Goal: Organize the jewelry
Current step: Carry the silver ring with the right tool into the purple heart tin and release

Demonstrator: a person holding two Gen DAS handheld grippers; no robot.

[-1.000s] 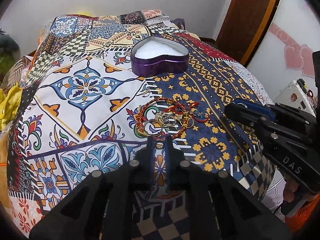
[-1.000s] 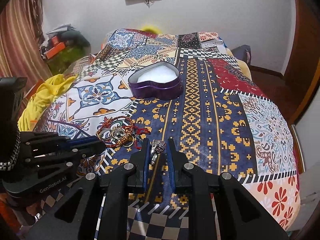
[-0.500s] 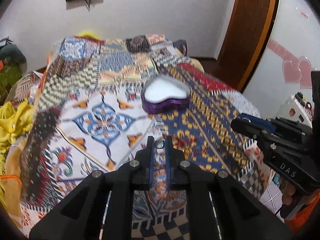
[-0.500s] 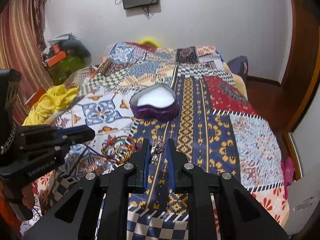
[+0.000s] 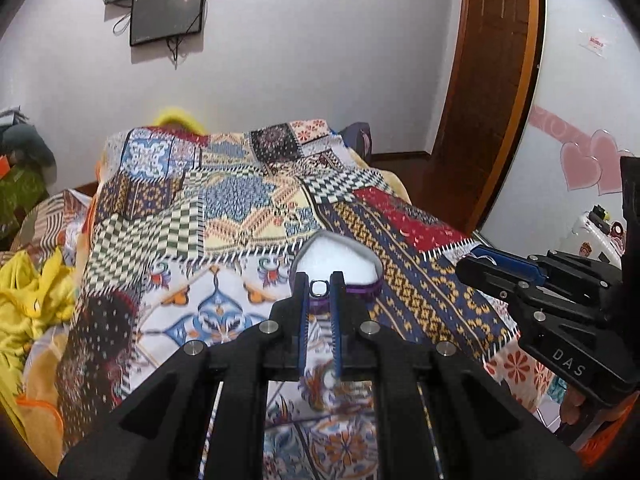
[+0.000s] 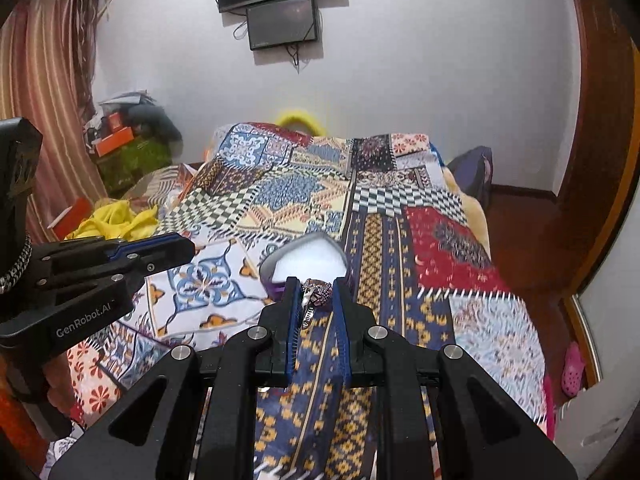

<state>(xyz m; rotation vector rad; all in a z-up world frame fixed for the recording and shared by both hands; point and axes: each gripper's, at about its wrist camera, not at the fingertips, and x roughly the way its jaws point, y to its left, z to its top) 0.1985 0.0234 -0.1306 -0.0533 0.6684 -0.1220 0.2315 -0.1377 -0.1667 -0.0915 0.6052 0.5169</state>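
A purple heart-shaped box (image 5: 340,260) with a white lining lies open on the patchwork bedspread; it also shows in the right wrist view (image 6: 308,262). My left gripper (image 5: 320,286) is shut on a small silver ring (image 5: 320,287), held in the air just before the box. My right gripper (image 6: 316,294) is shut on an ornate silver ring with a dark stone (image 6: 318,294), also raised near the box. The right gripper shows at the right of the left wrist view (image 5: 480,260). The pile of bracelets is out of sight below the grippers.
The patchwork bedspread (image 5: 240,208) covers the bed. Yellow cloth (image 5: 28,292) lies at the left edge. A wooden door (image 5: 488,80) stands at the right and a monitor (image 6: 280,20) hangs on the far wall. A pink shoe (image 6: 574,368) lies on the floor.
Both grippers have risen from the bracelet pile and moved forward toward the heart box. The left gripper has lifted a small ring; the right gripper keeps its ornate ring.
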